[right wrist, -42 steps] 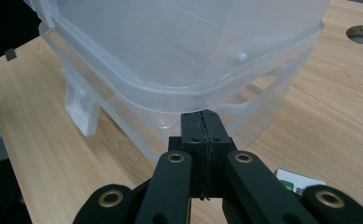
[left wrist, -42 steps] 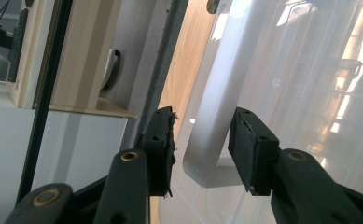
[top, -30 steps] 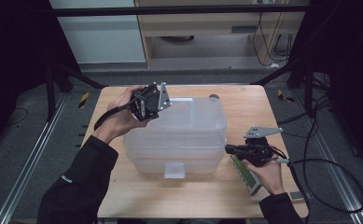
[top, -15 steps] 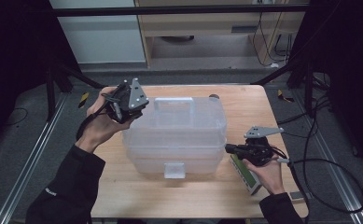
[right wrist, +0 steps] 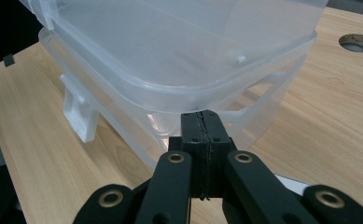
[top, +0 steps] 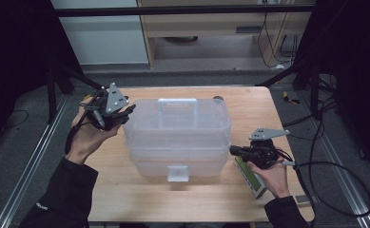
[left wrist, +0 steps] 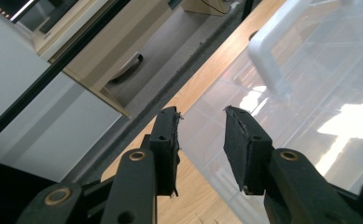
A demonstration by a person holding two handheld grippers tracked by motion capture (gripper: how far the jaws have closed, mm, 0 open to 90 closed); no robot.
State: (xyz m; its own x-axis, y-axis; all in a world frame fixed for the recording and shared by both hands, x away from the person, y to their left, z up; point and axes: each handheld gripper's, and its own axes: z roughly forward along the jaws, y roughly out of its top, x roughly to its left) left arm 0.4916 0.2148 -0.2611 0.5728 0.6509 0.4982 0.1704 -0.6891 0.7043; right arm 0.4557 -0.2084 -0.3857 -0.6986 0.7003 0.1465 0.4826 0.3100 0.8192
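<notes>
- A clear plastic box (top: 178, 137) sits in the middle of a wooden table (top: 125, 194), its lid on, with a white handle (top: 177, 105) on top and a white latch (top: 178, 173) on the side facing me.
- My left gripper (top: 125, 113) hangs in the air at the box's far left corner, just beside it. Its jaws have just been closing and now stand partly apart, with nothing between them.
- In the left gripper view, the box's lid and the white handle (left wrist: 272, 51) lie past the two black jaws, and the table edge runs beside them.
- My right gripper (top: 234, 150) is at the box's right side, its jaws pressed together and its tip against the rim where lid and base meet.
- In the right gripper view, the tip (right wrist: 201, 122) sits just under the lid's edge; I cannot tell if it grips anything.
- A green and white carton (top: 251, 178) lies on the table under my right hand (top: 273, 173).
- A round hole (right wrist: 356, 42) shows in the tabletop beyond the box.
</notes>
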